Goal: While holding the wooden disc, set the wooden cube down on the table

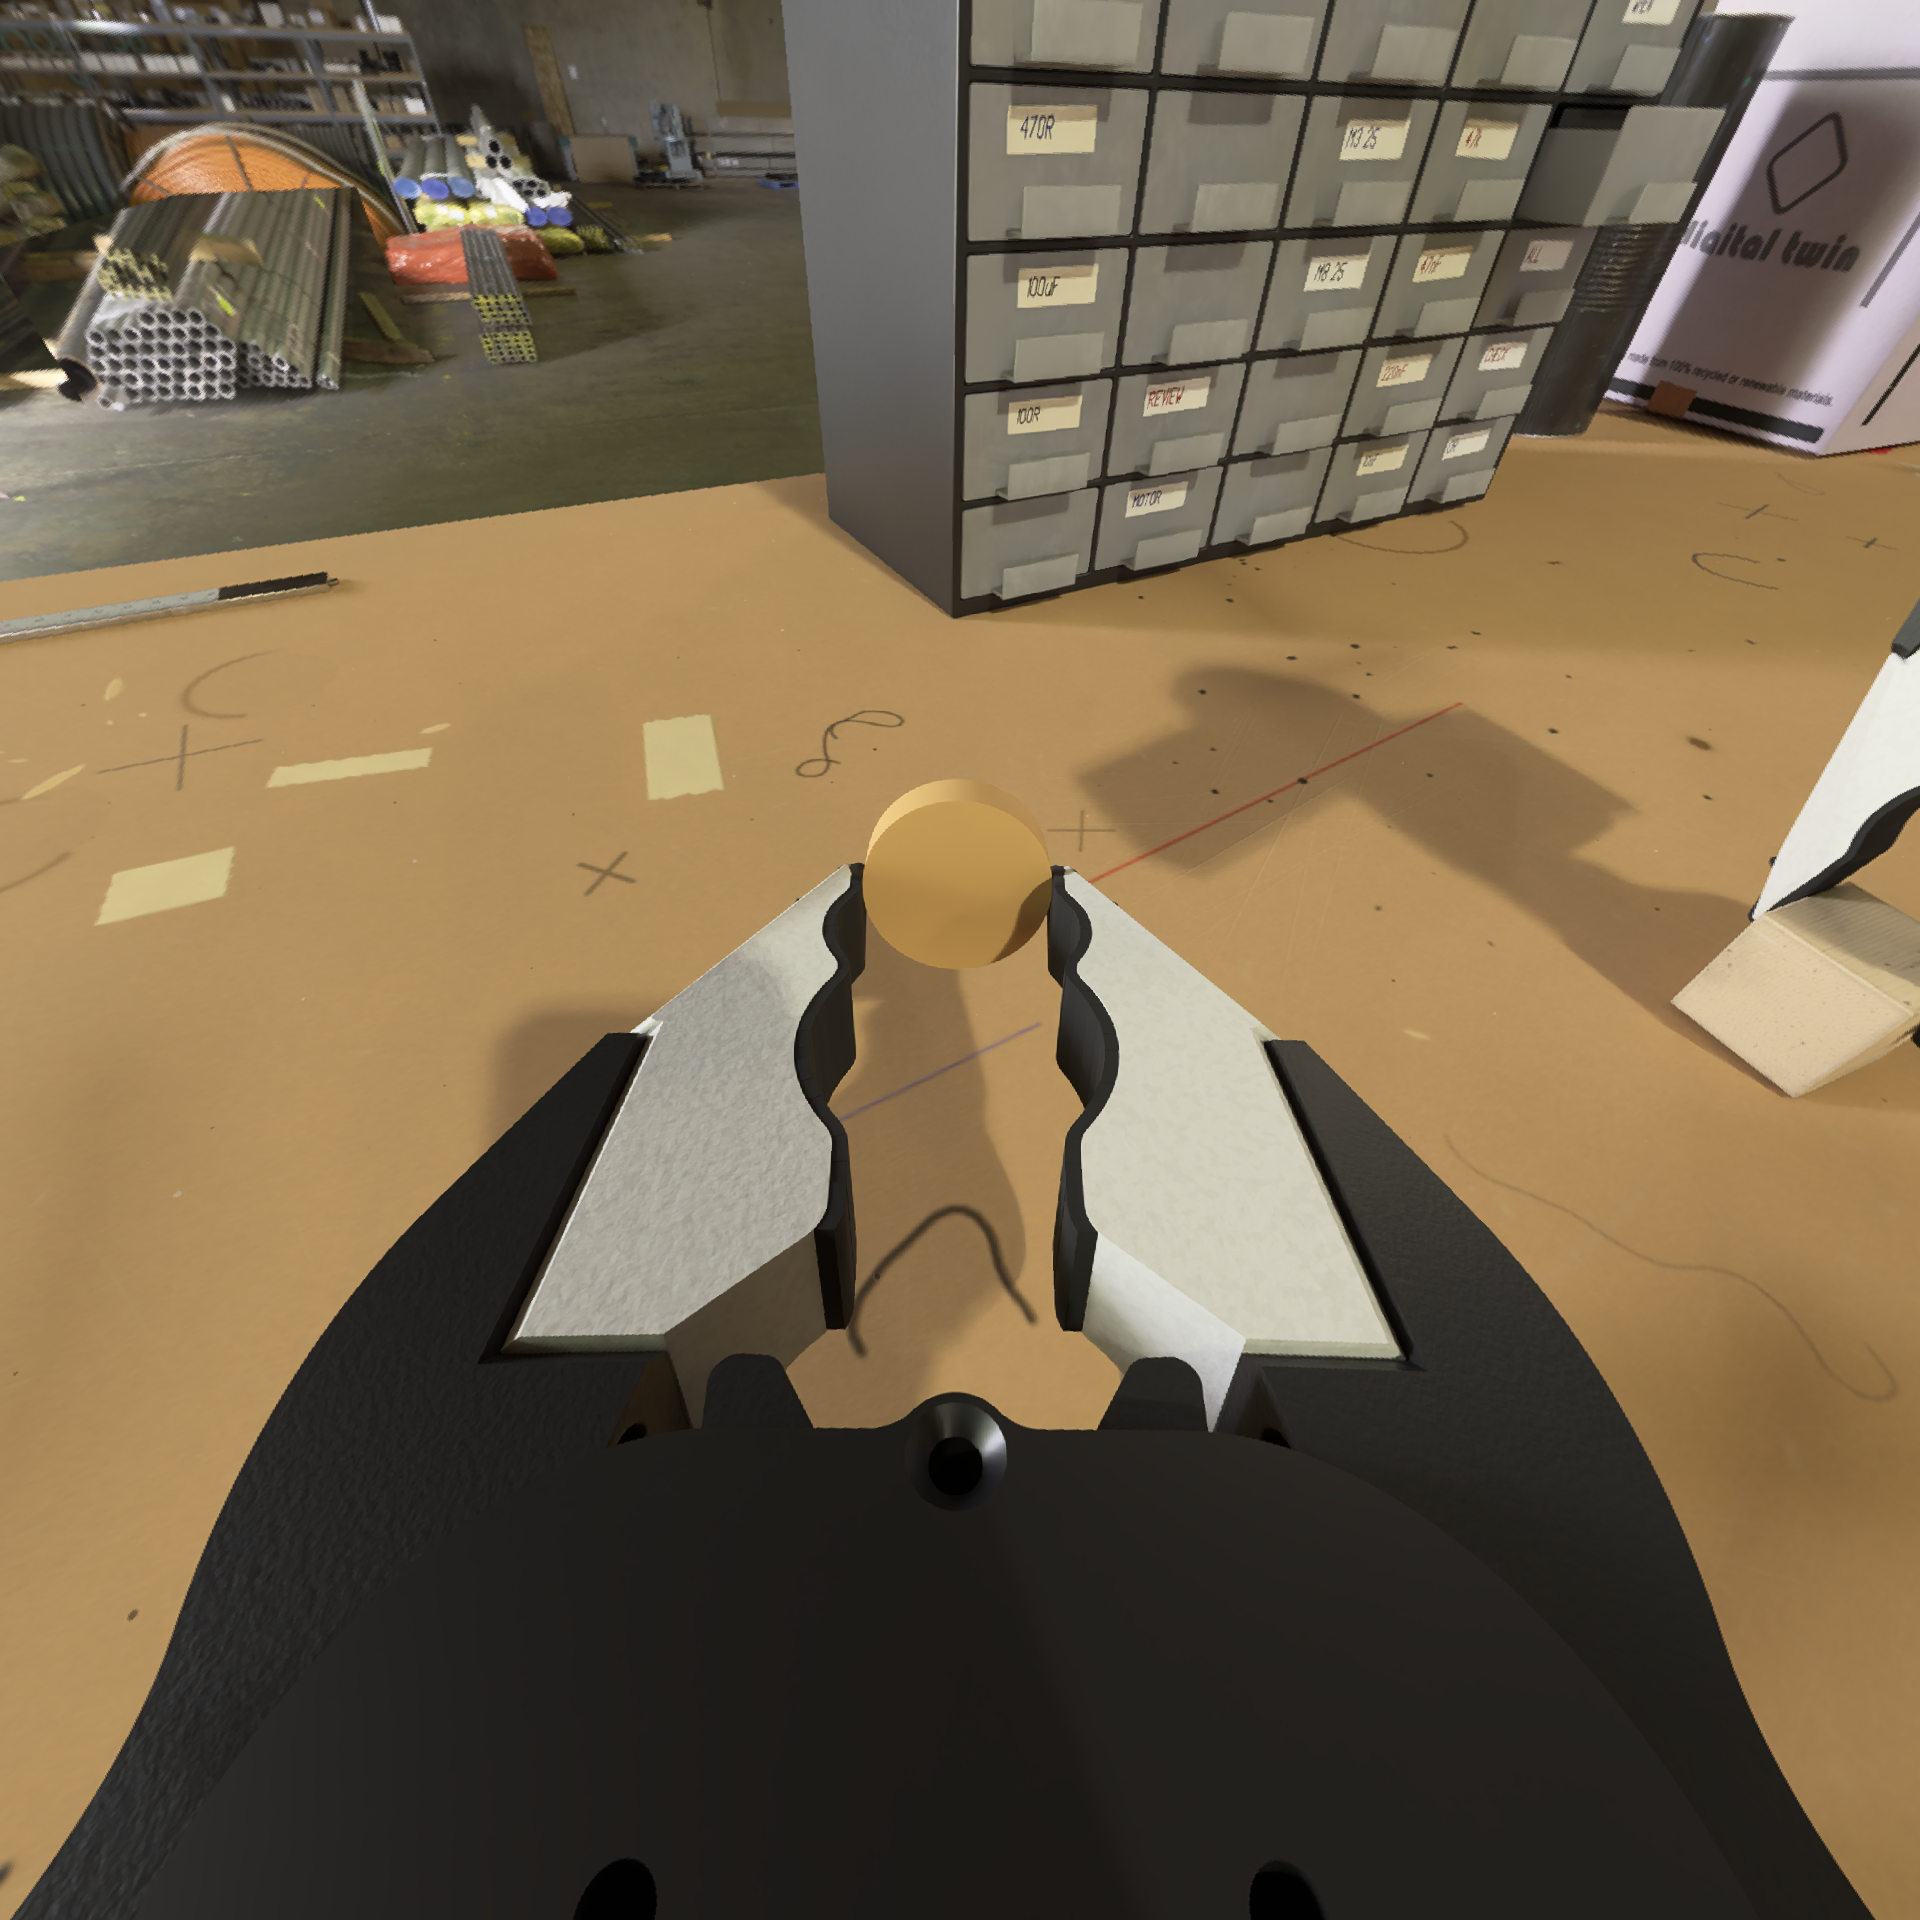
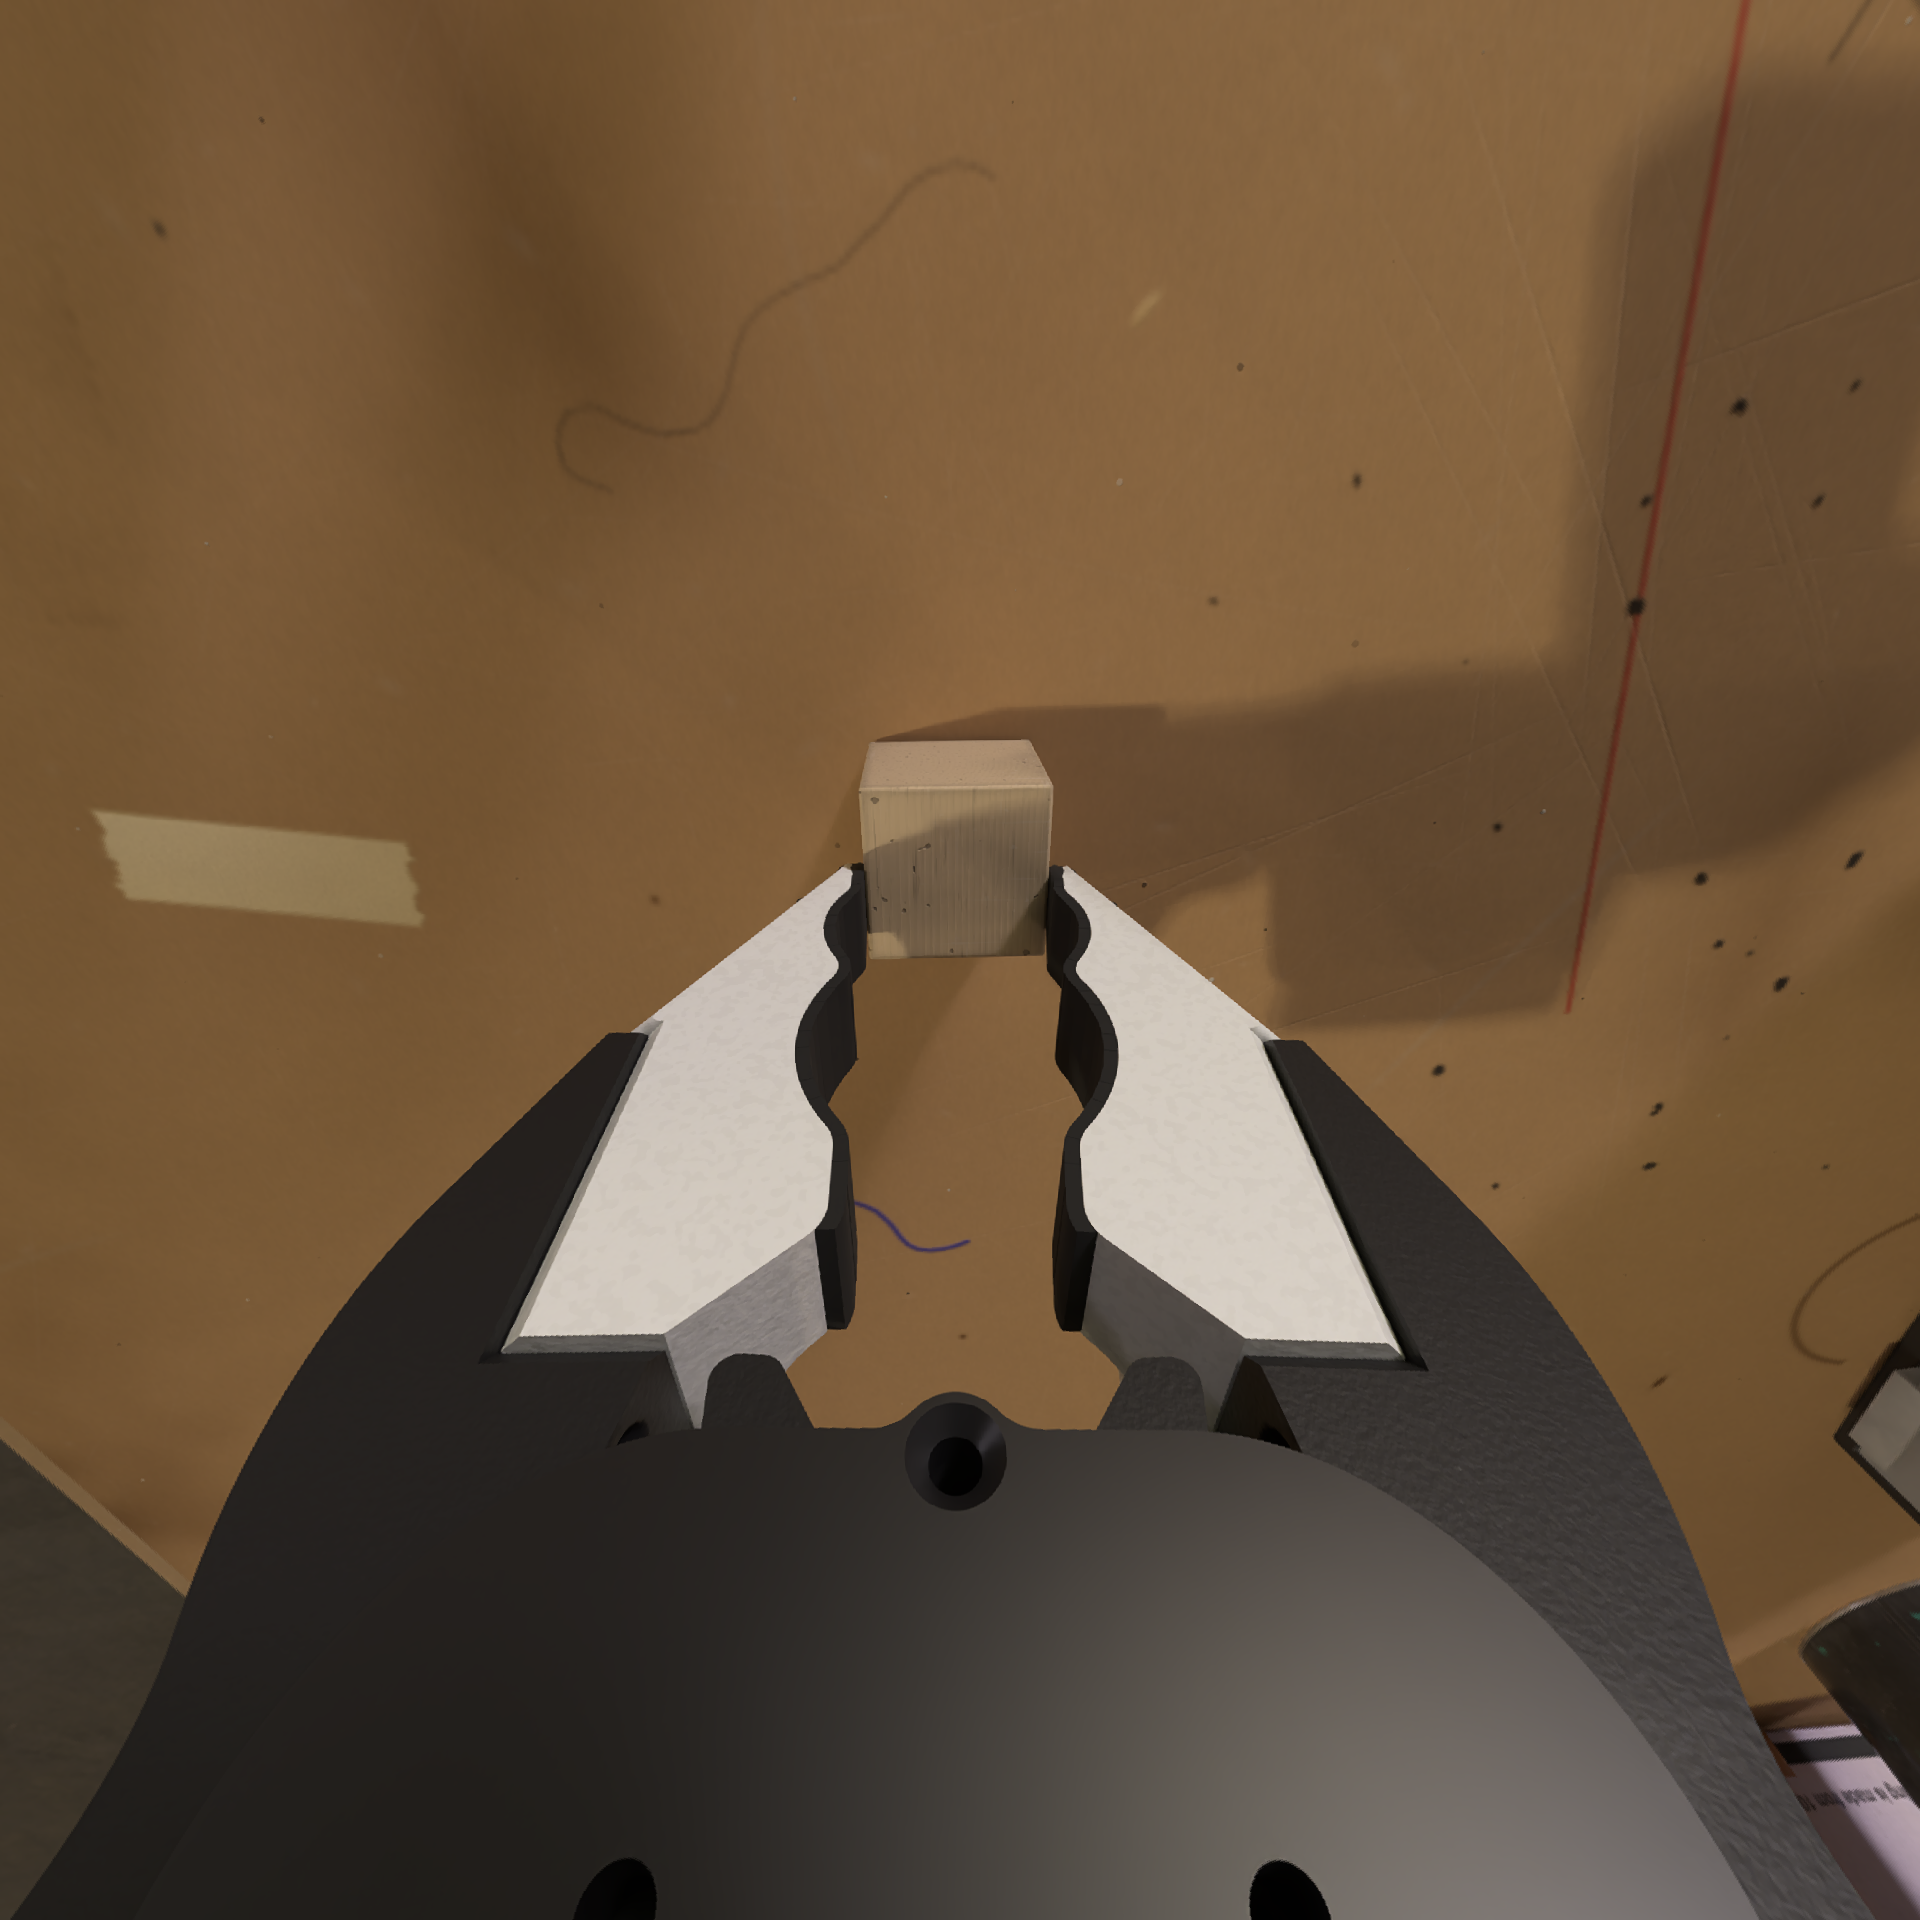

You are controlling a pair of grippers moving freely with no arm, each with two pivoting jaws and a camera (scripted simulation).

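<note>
My left hand-held gripper (image 1: 956, 883) is closed onto the wooden disc (image 1: 951, 878), its two black pads pressing the disc's rim from either side at the very tips. The disc stands on edge, one flat round face turned back toward me and tilted slightly up, so its short axis runs roughly along my fingers, away from me. It is clear of the counter (image 1: 416, 1039), with its shadow falling on the brown surface below. This hand-held gripper reaches forward at a shallow downward slant toward the grey drawer cabinet (image 1: 1226, 312) at the back of the counter.

My right hand-held gripper (image 2: 954, 914) points steeply down at the counter (image 2: 416, 520) and is closed about as far, its pads flat against two opposite side faces of the wooden cube (image 2: 954, 862). The cube sits square between the fingertips, edges in line with the fingers, one face toward me; being a cube, it has no long axis. In the left wrist view the wooden cube (image 1: 1808, 997) shows at the far right, tilted, with the right hand-held gripper (image 1: 1829, 883) coming down onto it from above; its lower edge looks to be at the counter, though I cannot tell whether it touches. Strips of pale tape (image 1: 681, 756) lie well to the left of the disc.
</note>
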